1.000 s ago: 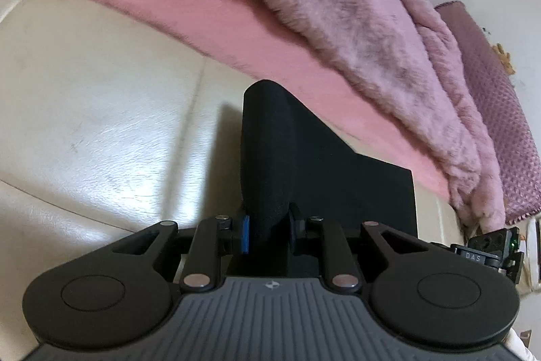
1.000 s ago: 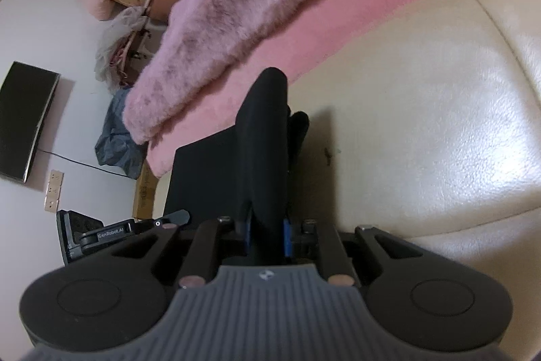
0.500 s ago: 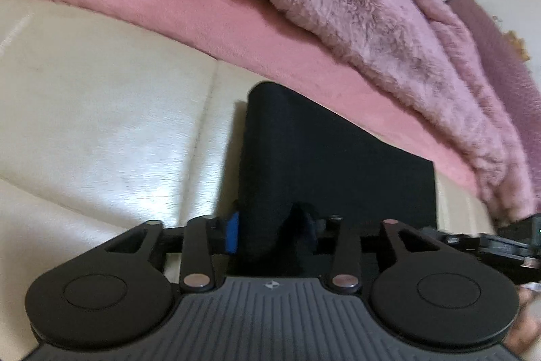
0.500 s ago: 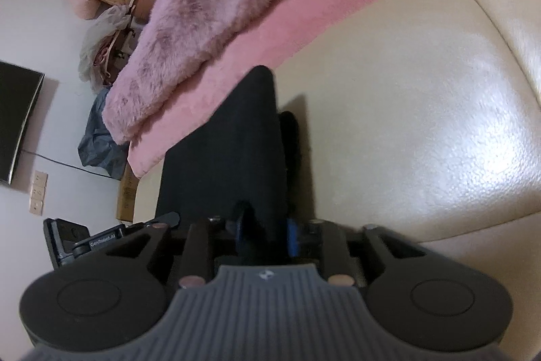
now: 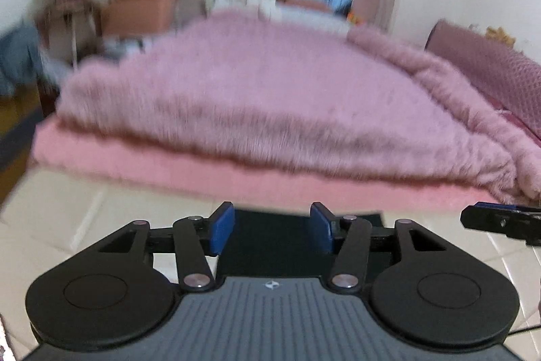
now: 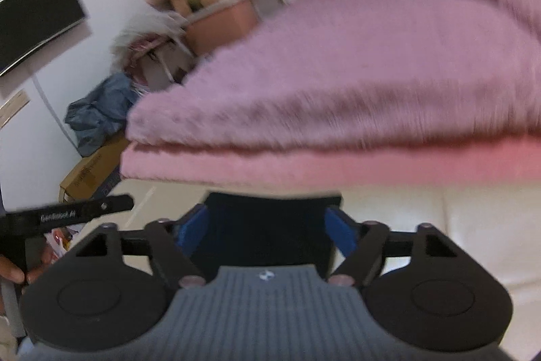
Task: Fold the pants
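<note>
The black pants (image 5: 274, 242) lie folded flat in a compact rectangle on the cream leather surface (image 5: 67, 219); they also show in the right wrist view (image 6: 270, 225). My left gripper (image 5: 272, 230) is open and empty, its blue pads (image 5: 221, 230) spread above the near edge of the pants. My right gripper (image 6: 267, 230) is open and empty, its blue pads (image 6: 341, 230) wide apart over the pants. The other gripper shows at the right edge of the left view (image 5: 503, 220) and at the left of the right view (image 6: 71, 212).
A fluffy pink blanket (image 5: 270, 110) lies on a pink mat (image 5: 169, 171) just behind the pants. A dark pink headboard (image 5: 490, 66) stands at the right. Boxes, a blue bag (image 6: 98, 110) and clutter stand at the left, with a wall screen (image 6: 37, 19).
Both grippers let go of the pants and opened wide. The pants now lie flat. Both cameras have tilted up and pulled back, with motion blur.
</note>
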Demonstrator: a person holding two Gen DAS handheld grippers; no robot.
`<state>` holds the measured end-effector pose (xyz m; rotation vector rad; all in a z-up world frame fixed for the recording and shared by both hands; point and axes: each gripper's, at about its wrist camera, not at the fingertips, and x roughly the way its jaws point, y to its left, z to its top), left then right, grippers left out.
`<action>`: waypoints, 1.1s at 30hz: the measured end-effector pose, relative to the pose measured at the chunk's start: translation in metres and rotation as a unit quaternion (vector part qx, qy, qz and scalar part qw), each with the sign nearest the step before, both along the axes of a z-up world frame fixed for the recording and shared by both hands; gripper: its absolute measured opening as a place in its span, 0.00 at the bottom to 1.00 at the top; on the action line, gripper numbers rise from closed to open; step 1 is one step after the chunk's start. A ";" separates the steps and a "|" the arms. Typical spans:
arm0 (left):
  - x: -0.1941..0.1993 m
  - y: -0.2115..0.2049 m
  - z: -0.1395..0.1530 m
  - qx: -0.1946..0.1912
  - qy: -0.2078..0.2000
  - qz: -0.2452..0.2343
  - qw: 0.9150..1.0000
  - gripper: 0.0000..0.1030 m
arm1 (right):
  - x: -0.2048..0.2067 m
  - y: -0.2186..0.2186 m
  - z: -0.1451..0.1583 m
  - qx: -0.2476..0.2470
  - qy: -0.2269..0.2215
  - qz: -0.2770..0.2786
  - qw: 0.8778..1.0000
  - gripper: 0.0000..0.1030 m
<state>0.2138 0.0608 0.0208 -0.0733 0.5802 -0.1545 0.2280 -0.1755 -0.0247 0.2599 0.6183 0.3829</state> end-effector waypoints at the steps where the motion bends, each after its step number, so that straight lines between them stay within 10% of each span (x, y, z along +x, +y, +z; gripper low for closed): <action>1: -0.010 -0.003 0.007 0.005 -0.016 0.004 1.000 0.62 | -0.012 0.005 0.010 -0.007 -0.018 0.004 1.000 0.79; 8: -0.069 -0.014 0.039 0.030 -0.083 0.050 0.995 0.67 | -0.100 0.033 0.057 -0.071 -0.132 -0.024 0.988 0.80; 18: -0.125 -0.028 0.032 0.064 -0.102 0.065 0.991 0.89 | -0.182 0.049 0.060 -0.122 -0.174 -0.081 0.974 0.80; 33: -0.150 -0.031 -0.024 0.092 0.015 0.073 0.993 0.89 | -0.203 0.079 -0.002 -0.155 -0.042 -0.078 0.984 0.80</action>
